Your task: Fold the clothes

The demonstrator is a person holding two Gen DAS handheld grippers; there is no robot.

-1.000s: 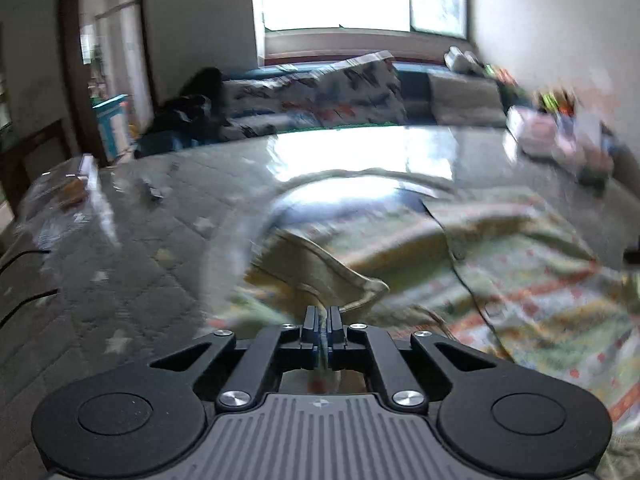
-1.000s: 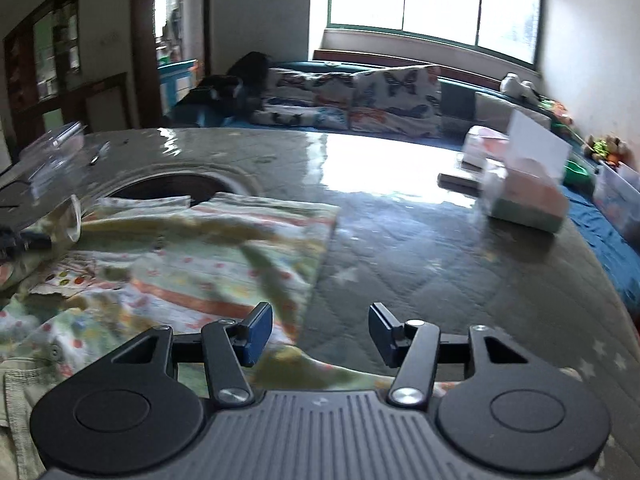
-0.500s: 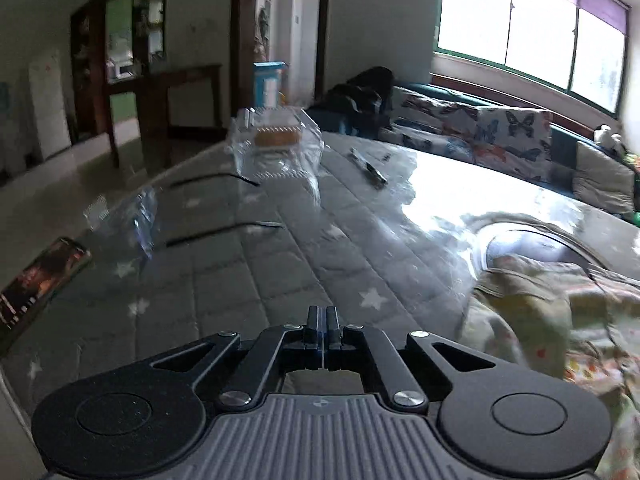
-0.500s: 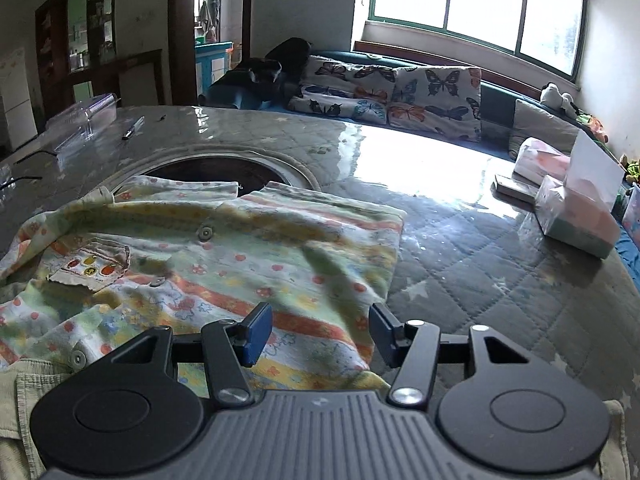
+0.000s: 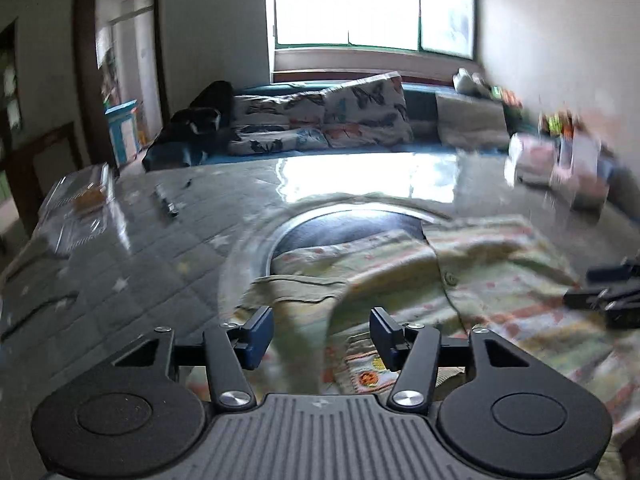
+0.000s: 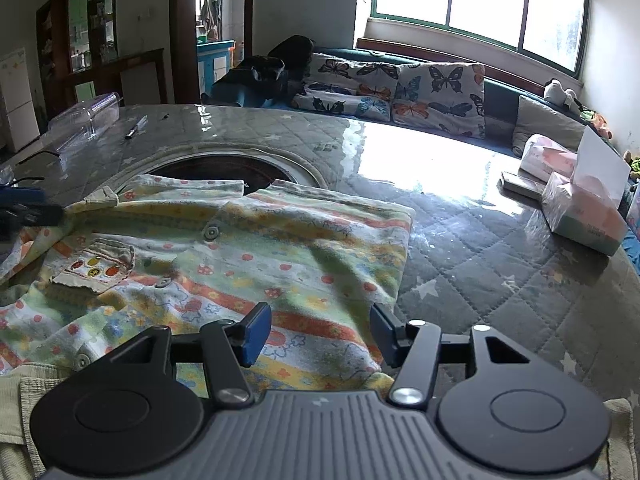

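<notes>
Now my left gripper (image 5: 321, 338) hovers over the near left of the pastel, flower-printed child's shirt (image 6: 240, 256) spread on the grey quilted table (image 6: 480, 248), its jaws opening, gripping nothing. My right gripper (image 6: 320, 338) stands parted above the shirt's near right corner, nothing clasped.

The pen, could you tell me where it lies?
In the right wrist view the pen lies far left on the table, beside the clear plastic box.
</notes>
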